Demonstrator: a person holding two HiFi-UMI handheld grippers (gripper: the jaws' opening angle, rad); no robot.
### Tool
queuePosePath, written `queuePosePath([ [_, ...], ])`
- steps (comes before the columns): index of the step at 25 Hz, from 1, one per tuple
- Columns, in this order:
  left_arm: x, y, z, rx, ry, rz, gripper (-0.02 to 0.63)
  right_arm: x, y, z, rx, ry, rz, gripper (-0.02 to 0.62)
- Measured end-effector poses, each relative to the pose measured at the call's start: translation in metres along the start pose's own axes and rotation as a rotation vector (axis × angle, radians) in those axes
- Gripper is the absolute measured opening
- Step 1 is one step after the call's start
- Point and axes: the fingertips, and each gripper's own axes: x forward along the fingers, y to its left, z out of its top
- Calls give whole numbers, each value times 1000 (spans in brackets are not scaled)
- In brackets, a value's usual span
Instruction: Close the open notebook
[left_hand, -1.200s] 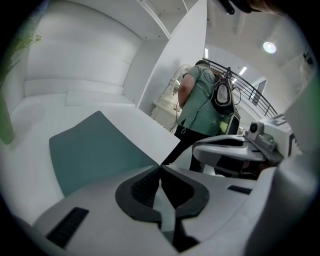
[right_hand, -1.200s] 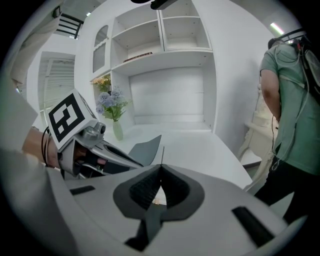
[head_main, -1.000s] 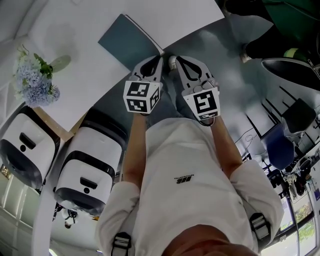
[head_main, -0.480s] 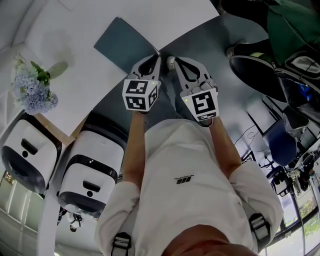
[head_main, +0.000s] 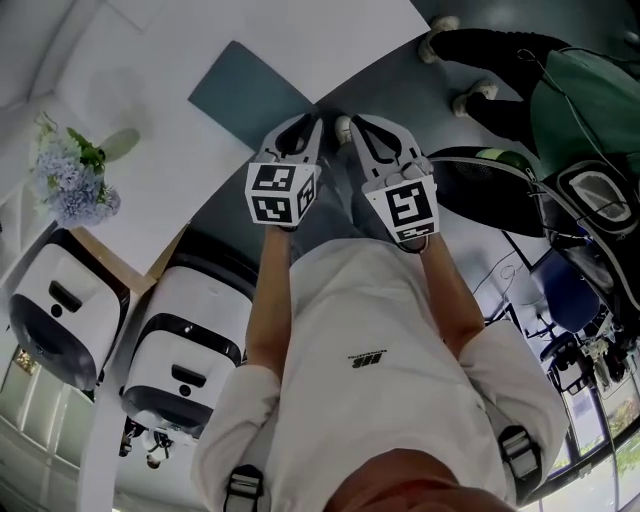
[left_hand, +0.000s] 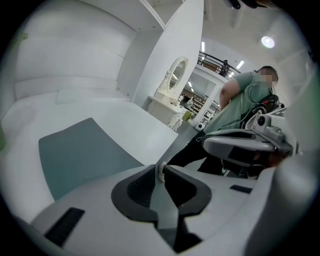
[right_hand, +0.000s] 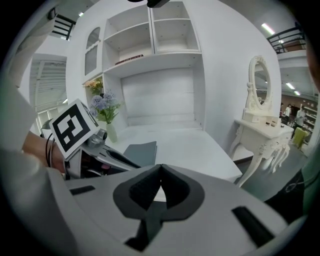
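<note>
The notebook (head_main: 250, 95) lies shut on the white table (head_main: 200, 170), its slate-blue cover up. In the left gripper view the notebook (left_hand: 80, 155) sits just beyond and left of the jaw tips. In the right gripper view the notebook (right_hand: 141, 151) is further off, behind the left gripper's marker cube. My left gripper (head_main: 316, 120) hovers at the table's near edge, just right of the notebook's corner, jaws pressed together on nothing. My right gripper (head_main: 348, 124) is beside it over the floor, also shut and empty. Both gripper views, left gripper (left_hand: 161, 170) and right gripper (right_hand: 160, 169), show the tips touching.
A vase of pale blue flowers (head_main: 70, 175) stands at the table's left end. Two white-and-black machines (head_main: 185, 340) sit below the table edge. A person in green (head_main: 590, 110) and a dark chair (head_main: 490, 185) are at the right. A white dressing table (right_hand: 260, 130) stands beyond.
The person in green has come into view at the right of the head view. The grippers and the notebook have barely moved.
</note>
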Motion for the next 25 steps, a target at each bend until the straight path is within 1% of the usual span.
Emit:
queuePosePath([
  [3, -9, -4, 8, 7, -25, 1, 0, -3, 0, 3, 1, -1, 5, -3],
  [8, -27, -12, 23, 37, -70, 21, 0, -11, 3, 13, 30, -21, 38, -5],
  [13, -45, -9, 34, 48, -100, 38, 0, -8, 12, 23, 17, -26, 64, -5],
  [18, -69, -23, 37, 66, -126, 47, 0, -27, 22, 29, -6, -36, 75, -5],
  [25, -86, -7, 37, 61, -154, 64, 0, -18, 38, 34, -31, -37, 95, -5],
])
